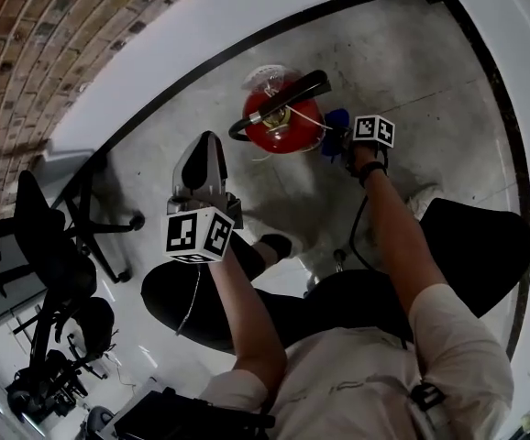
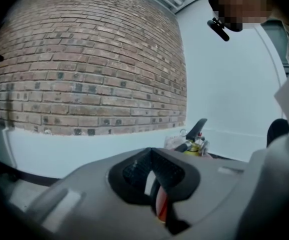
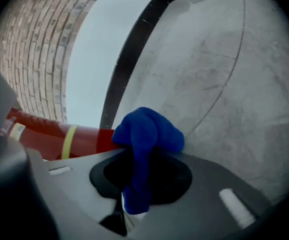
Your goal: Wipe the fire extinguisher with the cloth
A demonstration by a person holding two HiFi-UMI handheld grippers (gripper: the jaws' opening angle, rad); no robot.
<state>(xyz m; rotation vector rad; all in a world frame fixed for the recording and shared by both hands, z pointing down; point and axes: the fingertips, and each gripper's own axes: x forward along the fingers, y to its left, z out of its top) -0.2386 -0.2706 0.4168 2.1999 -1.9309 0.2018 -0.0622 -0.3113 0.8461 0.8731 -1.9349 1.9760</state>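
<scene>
A red fire extinguisher (image 1: 283, 125) with a black lever stands on the concrete floor near the white wall. My right gripper (image 1: 349, 141) is just right of it, shut on a blue cloth (image 1: 336, 126) that lies against the cylinder's side. In the right gripper view the cloth (image 3: 145, 134) bunches over the jaws, with the red body and its yellow band (image 3: 59, 136) just behind on the left. My left gripper (image 1: 204, 154) is held up, well left of the extinguisher, jaws together with nothing in them. In the left gripper view only the extinguisher's valve and lever (image 2: 196, 138) show beyond that gripper (image 2: 152, 159).
A brick wall (image 1: 36, 53) with a white lower band runs along the left. A black baseboard (image 1: 247, 42) edges the floor. Black office chairs (image 1: 49, 246) stand at the left. The person's knees and a shoe (image 1: 279, 244) are below the extinguisher.
</scene>
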